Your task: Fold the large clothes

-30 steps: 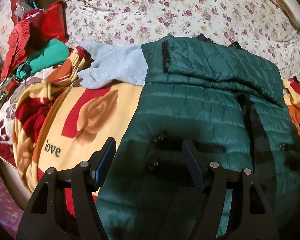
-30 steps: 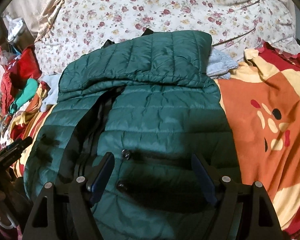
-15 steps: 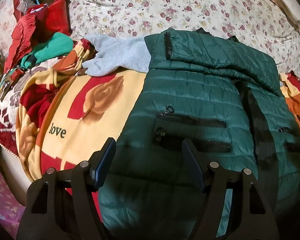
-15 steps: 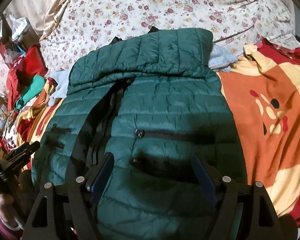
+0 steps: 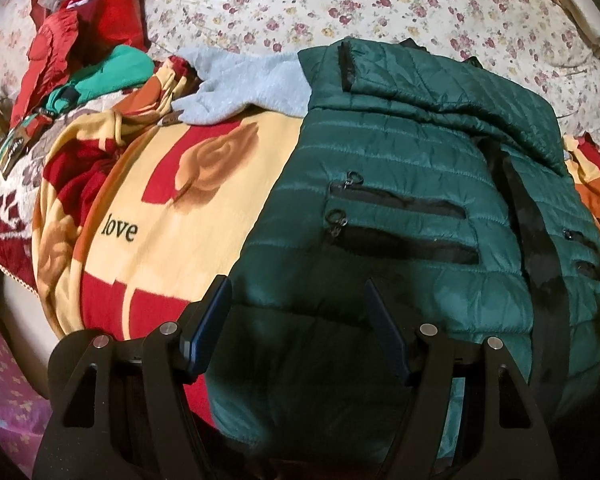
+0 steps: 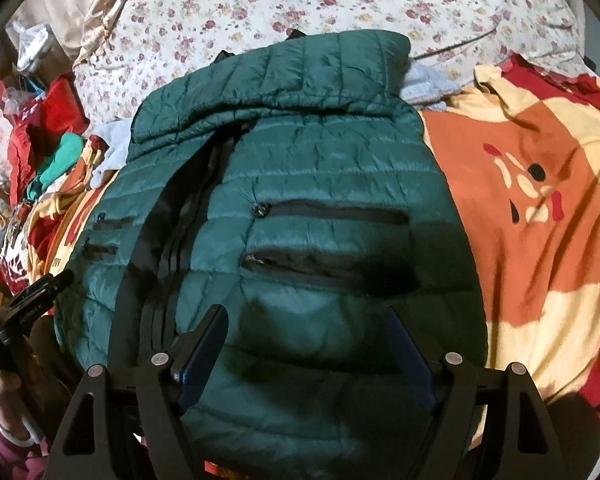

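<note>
A dark green quilted jacket (image 5: 400, 152) lies front up on the bed, zip closed, its hood or sleeves folded across the top. It also fills the right wrist view (image 6: 300, 168). My left gripper (image 5: 298, 292) is open and empty above the jacket's lower left hem. My right gripper (image 6: 306, 316) is open and empty above the lower right hem. The left gripper's body shows at the left edge of the right wrist view (image 6: 32, 292).
A yellow, red and orange blanket (image 5: 172, 216) covers the bed under the jacket and shows to its right (image 6: 540, 200). A grey garment (image 5: 252, 88) lies by the jacket's top left. Red and teal clothes (image 5: 100, 64) pile at the far left. A floral sheet (image 5: 380, 4) lies behind.
Both grippers have pulled back toward the jacket's hem, so more of the jacket and its pockets shows. Both stay open. The jacket has not moved.
</note>
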Demonstrator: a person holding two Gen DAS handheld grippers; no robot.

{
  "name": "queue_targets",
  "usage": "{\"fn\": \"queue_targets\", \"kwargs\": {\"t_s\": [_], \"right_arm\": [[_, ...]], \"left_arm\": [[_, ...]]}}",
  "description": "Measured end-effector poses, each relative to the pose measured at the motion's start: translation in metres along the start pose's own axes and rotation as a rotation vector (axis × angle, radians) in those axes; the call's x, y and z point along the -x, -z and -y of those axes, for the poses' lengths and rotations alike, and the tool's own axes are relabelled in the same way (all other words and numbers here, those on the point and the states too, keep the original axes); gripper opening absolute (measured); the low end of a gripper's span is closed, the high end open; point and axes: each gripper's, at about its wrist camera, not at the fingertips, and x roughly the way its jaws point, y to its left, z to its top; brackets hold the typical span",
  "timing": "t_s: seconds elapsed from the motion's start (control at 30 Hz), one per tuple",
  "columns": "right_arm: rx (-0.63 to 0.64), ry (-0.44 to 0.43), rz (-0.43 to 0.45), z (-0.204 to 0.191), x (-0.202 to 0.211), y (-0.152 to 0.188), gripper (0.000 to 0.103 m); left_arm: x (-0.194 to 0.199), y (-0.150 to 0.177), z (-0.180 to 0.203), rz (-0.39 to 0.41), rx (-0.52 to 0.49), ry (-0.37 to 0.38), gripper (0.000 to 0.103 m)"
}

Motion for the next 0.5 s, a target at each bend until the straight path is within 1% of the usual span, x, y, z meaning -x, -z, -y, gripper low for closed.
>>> {"fn": "queue_targets", "kwargs": {"t_s": [0.27,0.5], "right_arm": [[-0.033,0.015,-0.025,0.014,0.000,0.010,0.079],[-0.025,0.020,-0.042,0.013,-0.002,0.010,0.081]], "left_arm": [[-0.003,0.005,-0.004,-0.023,0.009,0.006,0.069],[-0.005,0.005,-0.003,-0.036,-0.002,0.006,0.069]]}}
